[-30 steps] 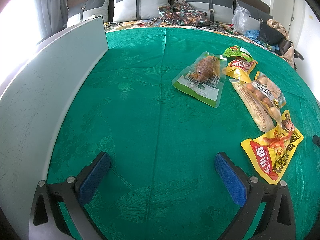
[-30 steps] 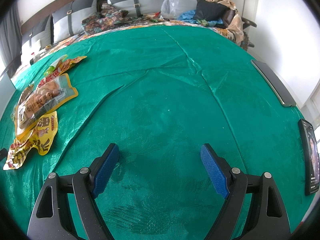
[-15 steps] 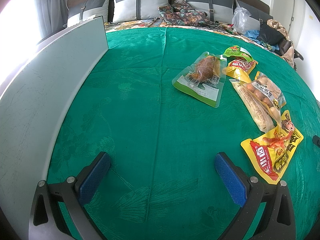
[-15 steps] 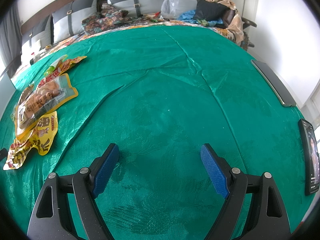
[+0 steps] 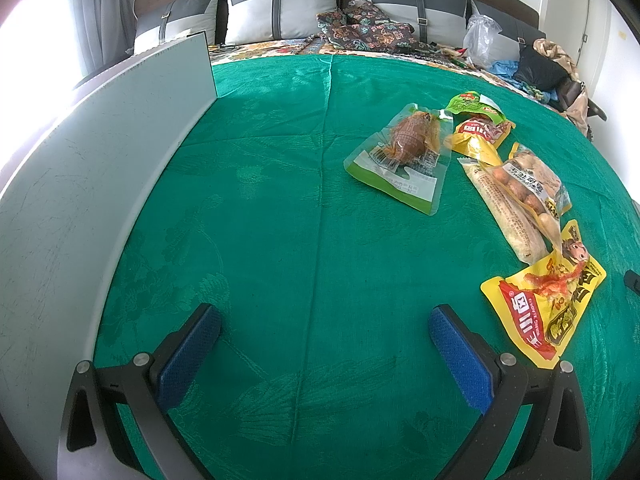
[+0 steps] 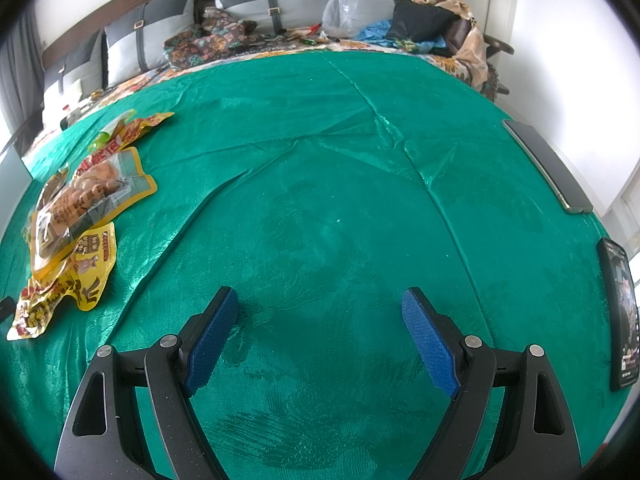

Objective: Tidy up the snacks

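Six snack packets lie flat on the green bedspread [image 5: 280, 200]: a clear green-edged pouch [image 5: 398, 158] with a brown item, a green packet [image 5: 472, 104], a red-yellow packet [image 5: 482, 132], a corn cob pack [image 5: 506, 210] overlapped by a pack of round balls [image 5: 528, 186], and a yellow packet [image 5: 544, 300] nearest.

Little print is legible. The yellow snack bag [image 5: 544, 300], just ahead and right of the left gripper [image 5: 324, 354], carries large Chinese characters: white ones on a red band and black ones on yellow, with a cartoon monkey face at its top corner; the characters cannot be read surely. The clear pouch with a green edge [image 5: 400, 160], farther ahead, shows a barcode and a white label of tiny unreadable print. The red-and-yellow packet [image 5: 482, 132] has white characters, too small. Other wrappers: print blurred.
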### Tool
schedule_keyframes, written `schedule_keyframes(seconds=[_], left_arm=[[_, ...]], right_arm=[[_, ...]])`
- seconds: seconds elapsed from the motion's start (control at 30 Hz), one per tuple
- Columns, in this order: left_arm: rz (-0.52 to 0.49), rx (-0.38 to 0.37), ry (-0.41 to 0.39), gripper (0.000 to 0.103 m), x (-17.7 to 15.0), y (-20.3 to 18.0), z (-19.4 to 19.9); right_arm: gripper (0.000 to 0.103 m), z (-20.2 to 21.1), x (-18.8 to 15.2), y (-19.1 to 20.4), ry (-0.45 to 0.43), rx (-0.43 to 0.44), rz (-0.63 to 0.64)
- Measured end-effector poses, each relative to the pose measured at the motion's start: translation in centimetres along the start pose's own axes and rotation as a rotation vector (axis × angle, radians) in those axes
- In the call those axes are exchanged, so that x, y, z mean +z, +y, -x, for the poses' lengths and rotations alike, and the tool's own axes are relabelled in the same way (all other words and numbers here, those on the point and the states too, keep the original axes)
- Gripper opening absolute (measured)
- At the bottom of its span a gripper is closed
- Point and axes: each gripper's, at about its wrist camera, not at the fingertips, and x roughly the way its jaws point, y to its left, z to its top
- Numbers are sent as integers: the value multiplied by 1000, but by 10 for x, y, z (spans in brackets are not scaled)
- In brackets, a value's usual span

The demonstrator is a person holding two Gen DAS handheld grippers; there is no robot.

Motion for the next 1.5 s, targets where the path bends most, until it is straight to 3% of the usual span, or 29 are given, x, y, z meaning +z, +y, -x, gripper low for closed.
schedule_keyframes(seconds=[0.1,0.23,0.3,0.37,0.47,0.57,0.63,0.73,0.83,1.07,1.2,1.37,1.5], left_arm=[[-8,-53,37,102,-2,1,7],[5,-263,-24,102,5,-6,41],[-91,-353,-24,103,20,-31,54],[-207,-383,4,103,33,-59,54],[-374,-375,75,103,41,-105,33],[-482,-297,132,102,35,-135,3],[-512,-269,167,89,24,-144,-7],[-456,-296,146,68,17,-140,2],[-439,-308,109,62,2,-136,18],[-384,-298,99,61,-43,-110,57],[-309,-244,103,61,-54,-82,65],[-92,-78,73,60,-53,-29,66],[81,-28,53,63,-44,2,54]], right_arm=[[87,0,0,0,0,0,0],[87,0,0,1,0,0,0],[87,0,0,1,0,0,0],[87,0,0,1,0,0,0],[87,0,0,1,0,0,0],[87,0,0,1,0,1,0],[87,0,0,1,0,1,0],[87,-1,0,0,0,1,-1],[87,0,0,1,0,1,-1],[87,-1,0,1,0,1,-1],[87,-1,0,0,0,1,-1],[87,-1,0,1,0,1,-1],[87,-1,0,1,0,1,-1]])
